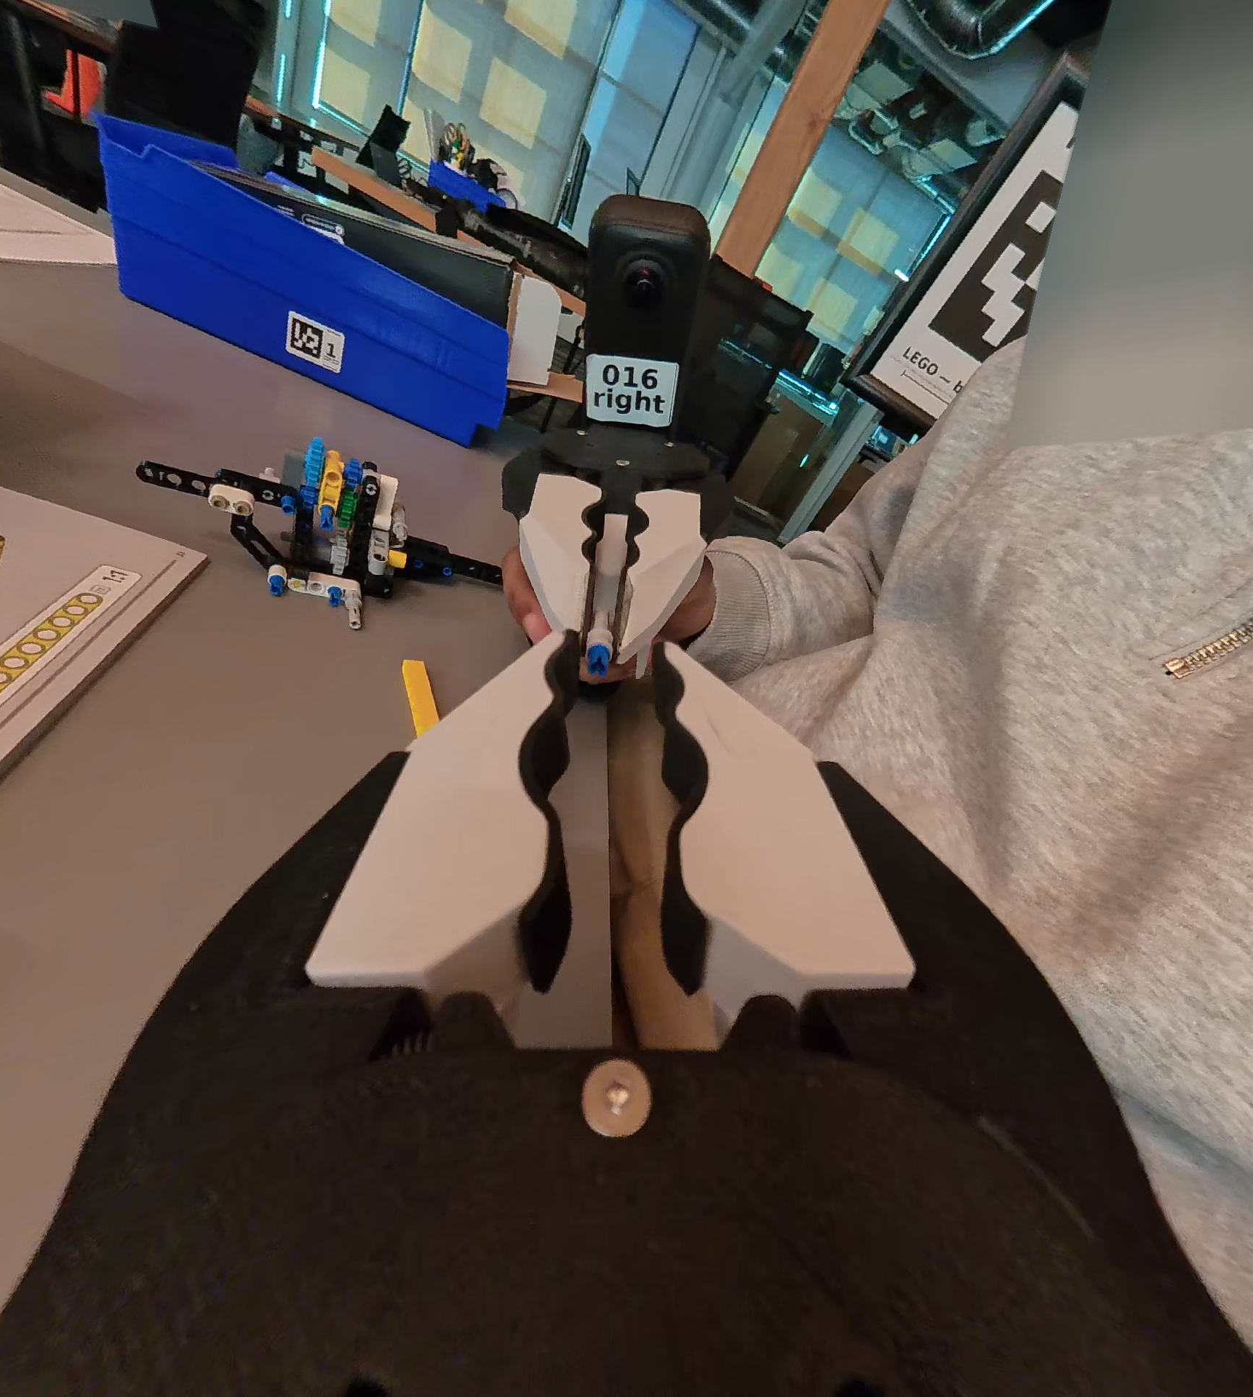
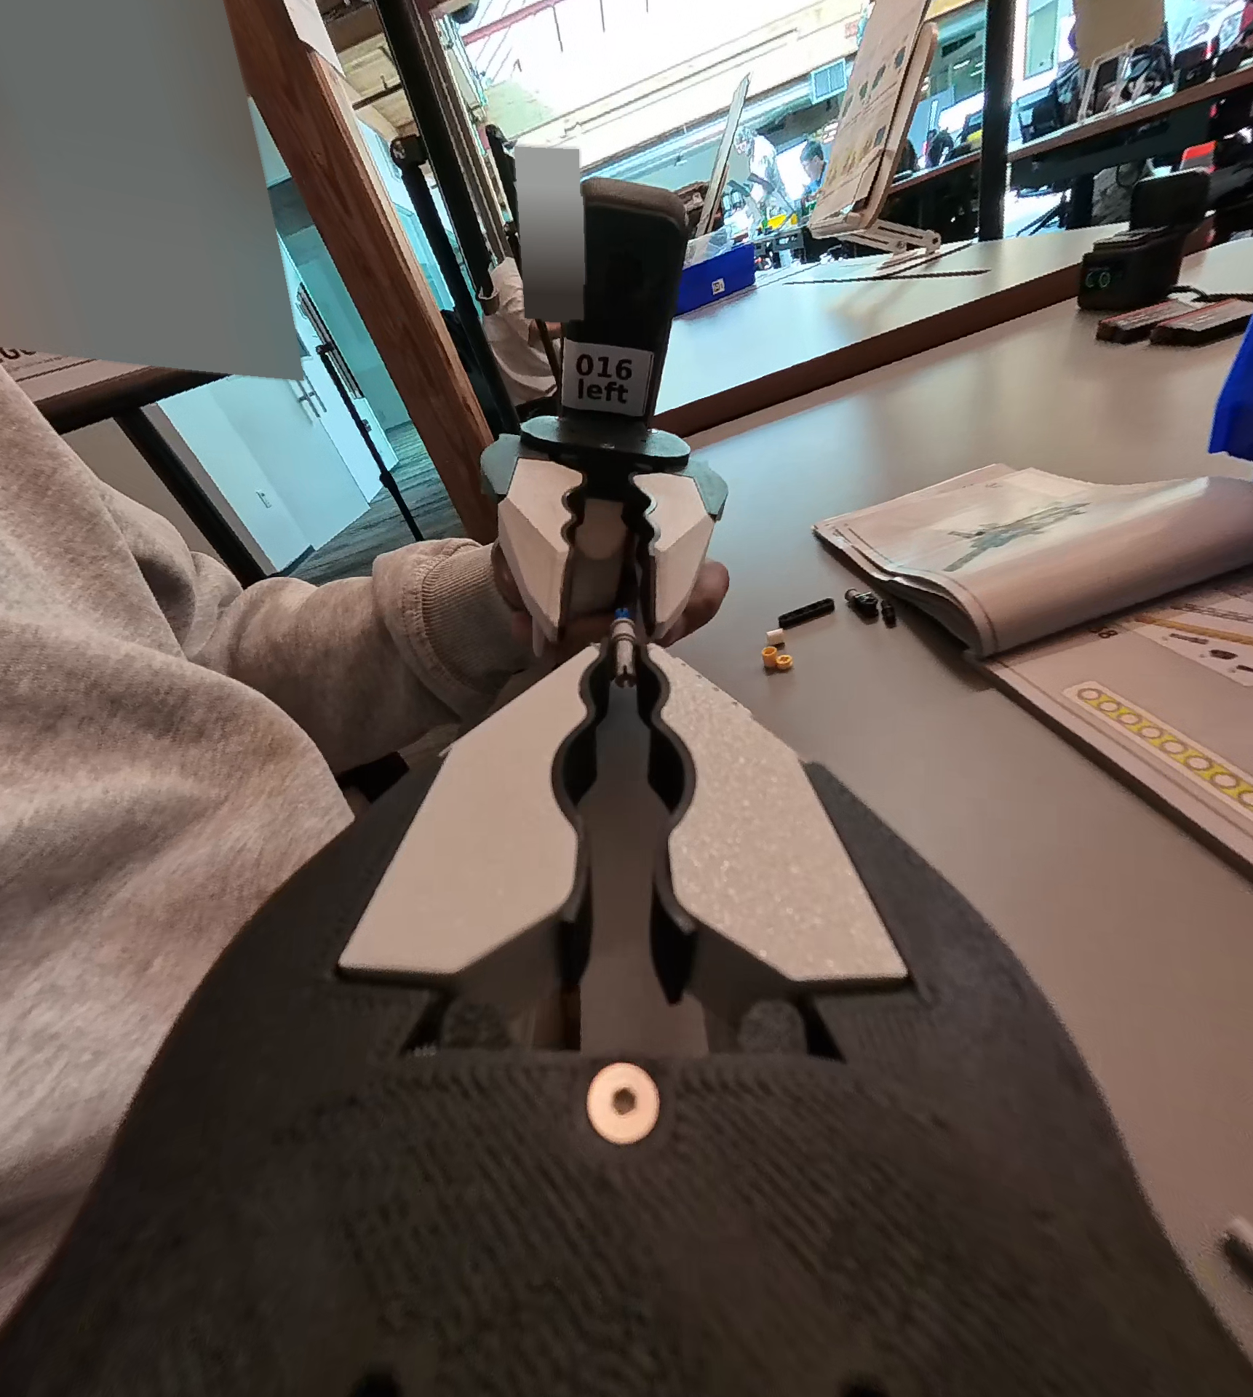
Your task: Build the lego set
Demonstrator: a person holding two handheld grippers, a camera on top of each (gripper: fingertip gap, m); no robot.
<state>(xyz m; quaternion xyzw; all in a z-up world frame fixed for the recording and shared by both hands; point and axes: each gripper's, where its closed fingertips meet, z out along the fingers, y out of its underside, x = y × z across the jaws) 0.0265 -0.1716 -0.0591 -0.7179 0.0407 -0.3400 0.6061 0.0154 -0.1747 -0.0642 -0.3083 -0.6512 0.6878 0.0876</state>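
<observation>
My right gripper (image 2: 623, 664) is shut on a small grey pin with a blue end (image 2: 622, 639) and holds it in the air in front of the person's grey sweater. My left gripper (image 1: 614, 652) faces it tip to tip with its jaws apart, and the pin's blue end (image 1: 598, 659) sits between its fingertips. The left gripper holds nothing. The right gripper (image 1: 612, 642) shows head-on in the left wrist view, and the left gripper (image 2: 604, 633) shows head-on in the right wrist view. A partly built model (image 1: 321, 521) of black beams and coloured gears stands on the grey table.
A yellow beam (image 1: 419, 707) lies near the table's front edge. An open instruction booklet (image 1: 41, 642) (image 2: 1137, 680) lies flat on the table. A blue bin (image 1: 306, 302) stands behind the model. Small loose parts, orange (image 2: 778, 660) and black (image 2: 805, 608), lie by the booklet. Left and right tips are no more than a few centimetres apart. From either gripper's tips it is about 20 cm to the partly built model (image 1: 321, 521).
</observation>
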